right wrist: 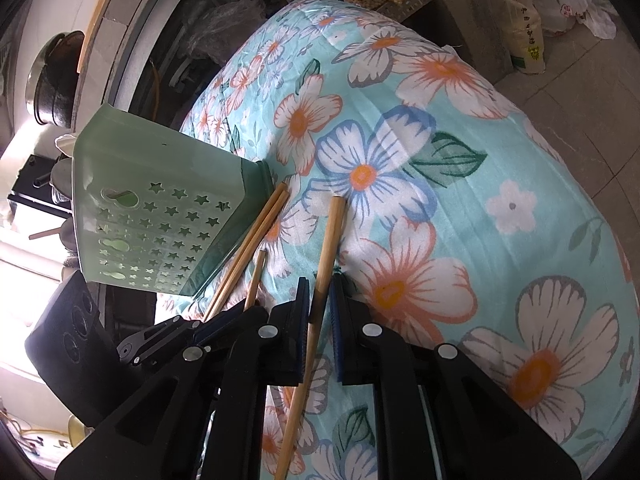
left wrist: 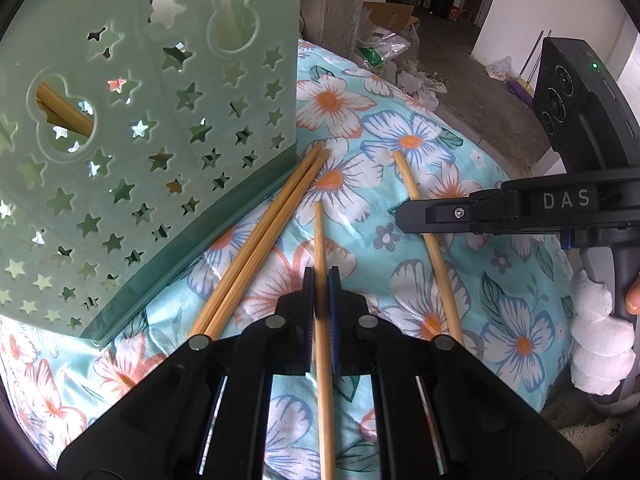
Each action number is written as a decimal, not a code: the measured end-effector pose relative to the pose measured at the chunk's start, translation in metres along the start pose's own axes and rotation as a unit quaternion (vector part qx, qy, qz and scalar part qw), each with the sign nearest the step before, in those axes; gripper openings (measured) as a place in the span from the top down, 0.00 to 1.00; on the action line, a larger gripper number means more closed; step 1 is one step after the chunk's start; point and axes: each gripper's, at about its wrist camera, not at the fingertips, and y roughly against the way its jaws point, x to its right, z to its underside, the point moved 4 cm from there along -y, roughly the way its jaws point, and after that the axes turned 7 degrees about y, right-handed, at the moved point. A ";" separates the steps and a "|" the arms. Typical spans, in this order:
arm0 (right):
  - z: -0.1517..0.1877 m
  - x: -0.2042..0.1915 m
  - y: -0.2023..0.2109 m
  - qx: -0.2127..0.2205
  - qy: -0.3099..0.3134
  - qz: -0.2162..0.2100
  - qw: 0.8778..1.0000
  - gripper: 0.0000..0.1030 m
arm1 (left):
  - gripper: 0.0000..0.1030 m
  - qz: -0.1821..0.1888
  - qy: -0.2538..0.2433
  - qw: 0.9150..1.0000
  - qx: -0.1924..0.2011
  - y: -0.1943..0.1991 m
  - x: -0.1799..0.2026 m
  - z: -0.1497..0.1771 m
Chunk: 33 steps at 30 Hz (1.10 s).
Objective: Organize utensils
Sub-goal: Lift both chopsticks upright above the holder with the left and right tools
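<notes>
each gripper is clamped on one chopstick: the left gripper [left wrist: 320, 292] holds the short middle chopstick [left wrist: 319, 236], the right gripper [right wrist: 319, 300] the outer chopstick [right wrist: 332, 236]. both sticks and a loose pair [left wrist: 264, 236] lie on the floral cloth [left wrist: 500, 320], the pair's tips against the base of the green star-holed holder [left wrist: 132, 140], well in from the cloth's far edge. the risk, as i judge it: thin round sticks pinched near one end can pivot or slip when lifted, the soft cloth gives underneath, and a swinging tip could knock the light holder or miss its opening.
</notes>
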 end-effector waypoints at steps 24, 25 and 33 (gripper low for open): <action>-0.016 -0.034 0.057 0.068 0.069 0.021 0.995 0.92 | 0.95 -0.036 -0.001 0.995 0.088 0.072 -0.006 -0.008; -0.016 -0.037 0.058 0.069 0.073 0.022 0.995 0.92 | 0.95 -0.037 -0.001 0.995 0.091 0.075 -0.005 -0.008; -0.015 -0.054 0.070 0.085 0.098 0.028 0.991 0.93 | 0.95 -0.042 0.001 0.993 0.111 0.095 0.002 -0.004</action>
